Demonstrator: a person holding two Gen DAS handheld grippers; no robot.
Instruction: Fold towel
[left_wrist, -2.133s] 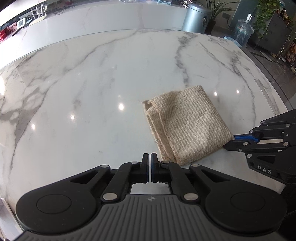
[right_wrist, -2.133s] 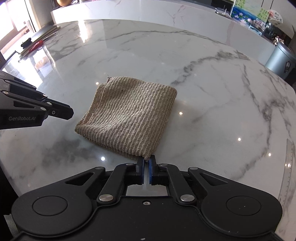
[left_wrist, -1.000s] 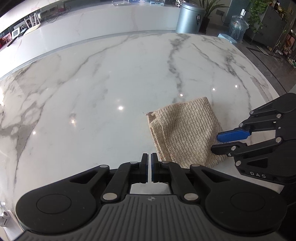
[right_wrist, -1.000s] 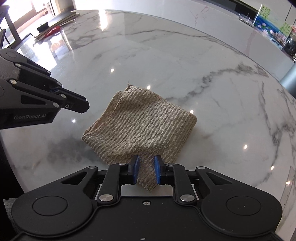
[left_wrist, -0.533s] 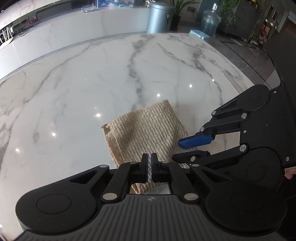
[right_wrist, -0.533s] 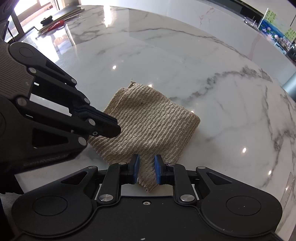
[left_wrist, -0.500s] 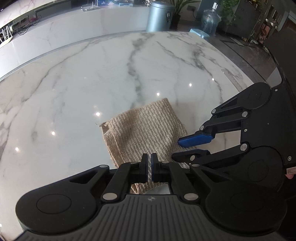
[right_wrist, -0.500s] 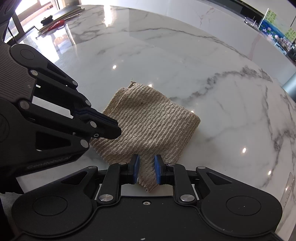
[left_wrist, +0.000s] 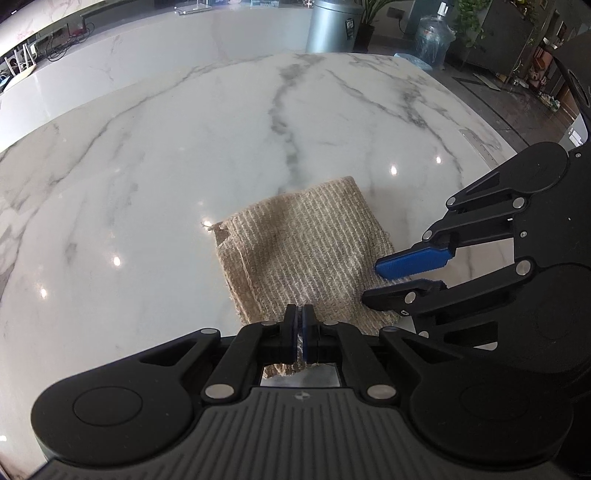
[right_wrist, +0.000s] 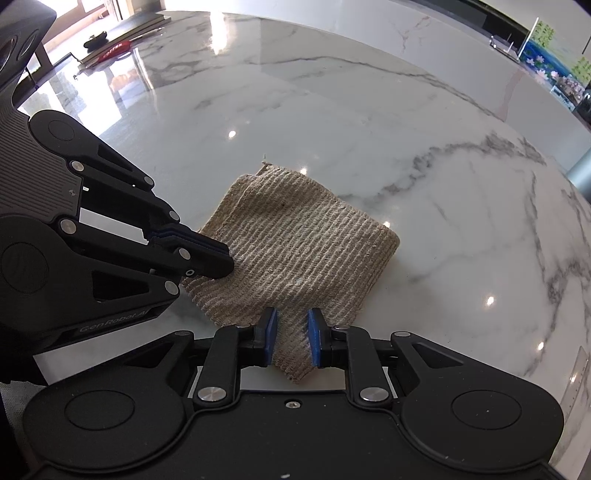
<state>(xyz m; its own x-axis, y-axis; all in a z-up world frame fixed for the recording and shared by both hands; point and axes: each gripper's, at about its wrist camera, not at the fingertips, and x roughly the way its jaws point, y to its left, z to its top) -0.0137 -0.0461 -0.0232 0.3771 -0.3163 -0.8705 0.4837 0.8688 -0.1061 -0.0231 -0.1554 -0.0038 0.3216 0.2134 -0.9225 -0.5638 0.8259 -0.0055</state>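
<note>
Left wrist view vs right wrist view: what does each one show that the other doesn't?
Only the left wrist view: a grey bin and a water jug beyond the table, and the right hand-held gripper from the side, jaws apart over the towel's corner.

Only the right wrist view: a red item at the far table edge, and the left hand-held gripper side-on, jaws together at the towel's edge.

Both: the folded beige towel on the marble table.
</note>
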